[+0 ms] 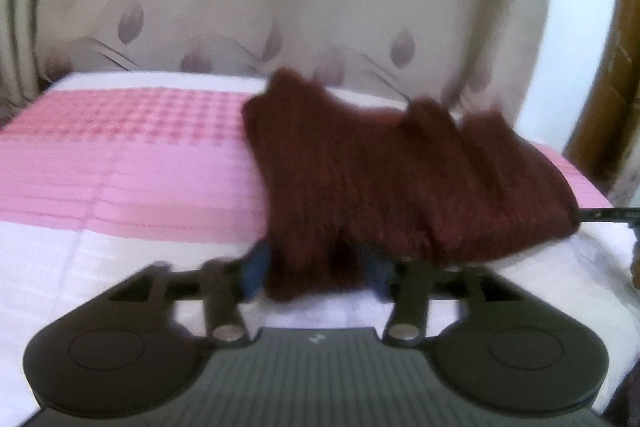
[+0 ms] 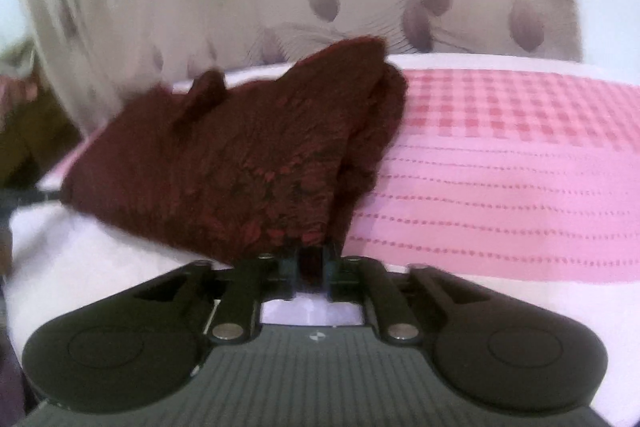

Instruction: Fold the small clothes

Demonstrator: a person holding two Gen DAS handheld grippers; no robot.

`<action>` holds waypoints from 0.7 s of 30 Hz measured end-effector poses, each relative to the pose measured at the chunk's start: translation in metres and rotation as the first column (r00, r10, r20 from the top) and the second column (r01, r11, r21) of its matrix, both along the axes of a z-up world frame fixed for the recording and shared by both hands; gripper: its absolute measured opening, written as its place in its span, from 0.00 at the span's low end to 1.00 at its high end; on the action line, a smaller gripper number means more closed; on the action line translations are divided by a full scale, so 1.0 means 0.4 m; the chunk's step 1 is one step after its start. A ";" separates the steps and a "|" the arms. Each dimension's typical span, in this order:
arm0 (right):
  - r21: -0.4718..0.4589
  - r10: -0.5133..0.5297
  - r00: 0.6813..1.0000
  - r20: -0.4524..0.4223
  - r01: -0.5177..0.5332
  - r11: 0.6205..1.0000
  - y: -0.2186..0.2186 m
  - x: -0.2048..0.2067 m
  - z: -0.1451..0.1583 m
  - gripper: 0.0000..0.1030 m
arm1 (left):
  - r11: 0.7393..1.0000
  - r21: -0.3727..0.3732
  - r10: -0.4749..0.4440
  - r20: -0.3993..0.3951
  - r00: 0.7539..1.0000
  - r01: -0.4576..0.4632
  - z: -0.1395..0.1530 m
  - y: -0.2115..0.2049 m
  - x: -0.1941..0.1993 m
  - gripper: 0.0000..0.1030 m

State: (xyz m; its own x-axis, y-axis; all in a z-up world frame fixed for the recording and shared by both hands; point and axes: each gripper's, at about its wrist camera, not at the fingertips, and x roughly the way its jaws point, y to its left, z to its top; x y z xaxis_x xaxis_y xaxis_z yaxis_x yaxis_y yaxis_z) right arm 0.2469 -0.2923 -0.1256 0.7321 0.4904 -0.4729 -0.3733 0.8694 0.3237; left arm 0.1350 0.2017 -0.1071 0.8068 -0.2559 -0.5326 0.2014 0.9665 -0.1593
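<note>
Pink cloth [image 2: 520, 163] lies open beside the maroon garment [image 2: 224, 155].
</note>
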 end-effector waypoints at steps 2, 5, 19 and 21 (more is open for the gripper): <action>0.055 -0.037 0.998 0.044 0.035 0.998 -0.021 -0.021 0.012 0.36 | 1.000 0.012 0.010 0.033 0.999 -0.010 0.034 -0.012 -0.008 0.77; 0.136 -0.091 0.986 0.137 0.073 0.988 -0.037 -0.061 0.041 0.38 | 0.993 0.101 0.060 0.044 0.997 -0.064 0.073 -0.049 0.009 0.83; 0.019 0.003 0.969 0.246 -0.008 1.000 0.224 -0.036 0.069 0.76 | 0.965 0.233 0.115 0.041 0.993 -0.121 0.083 -0.143 0.132 0.83; -0.017 0.001 0.966 0.257 0.003 1.000 0.254 -0.020 0.063 0.79 | 0.962 0.242 0.119 0.038 0.992 -0.125 0.082 -0.149 0.149 0.83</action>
State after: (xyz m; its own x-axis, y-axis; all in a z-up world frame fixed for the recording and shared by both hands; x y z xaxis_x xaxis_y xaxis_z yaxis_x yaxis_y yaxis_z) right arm 0.2388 -0.1908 -0.1004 0.8306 0.4832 -0.2769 -0.4412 0.8743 0.2022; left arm 0.1946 0.1422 -0.0744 0.8365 -0.0195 -0.5476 0.0803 0.9929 0.0873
